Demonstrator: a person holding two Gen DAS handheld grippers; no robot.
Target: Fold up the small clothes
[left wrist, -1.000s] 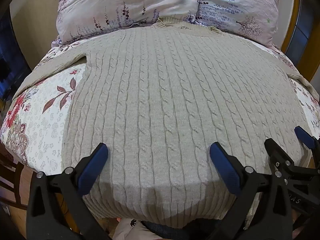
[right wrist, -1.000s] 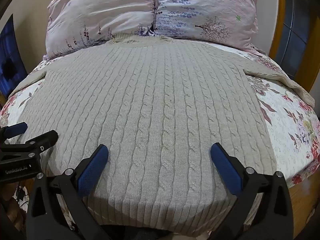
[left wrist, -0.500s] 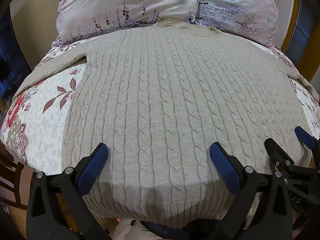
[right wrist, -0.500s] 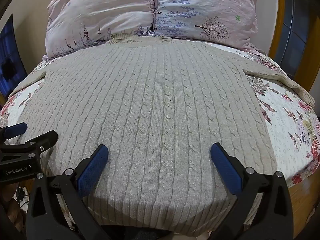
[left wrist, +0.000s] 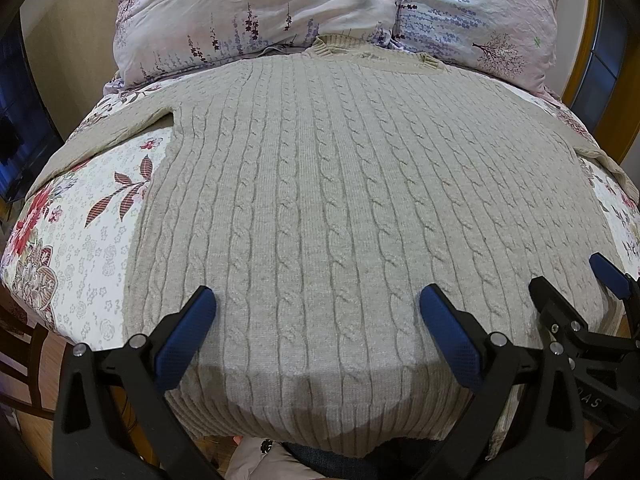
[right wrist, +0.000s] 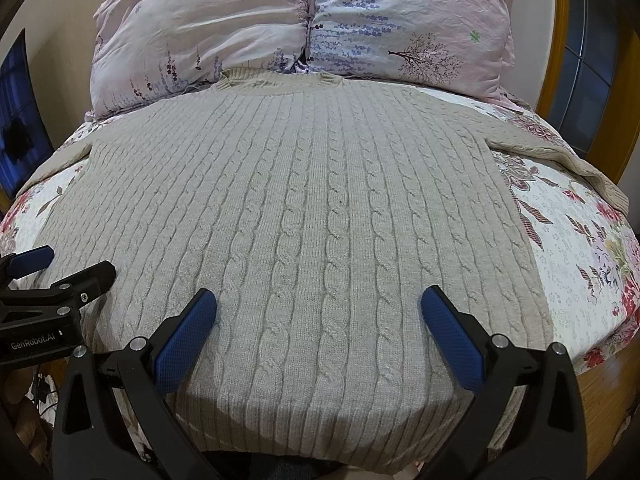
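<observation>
Pre-fold: sweater [left wrist: 328,208] spread flat on bed [left wrist: 80,248], no fold made yet.

Left claw [left wrist: 316,320] and right claw [right wrist: 320,320] both spread wide, empty, poised above the hem with the knit running ahead toward the pillows [right wrist: 304,28]. Sleeves lying out to either side. Next, likely: drop, pinch a side edge or sleeve, carry it inward across the body.

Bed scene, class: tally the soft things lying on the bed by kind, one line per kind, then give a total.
Sweater: 1
Pillows: 2, one beside the other
Bedsheet: 1
Total: 4
</observation>
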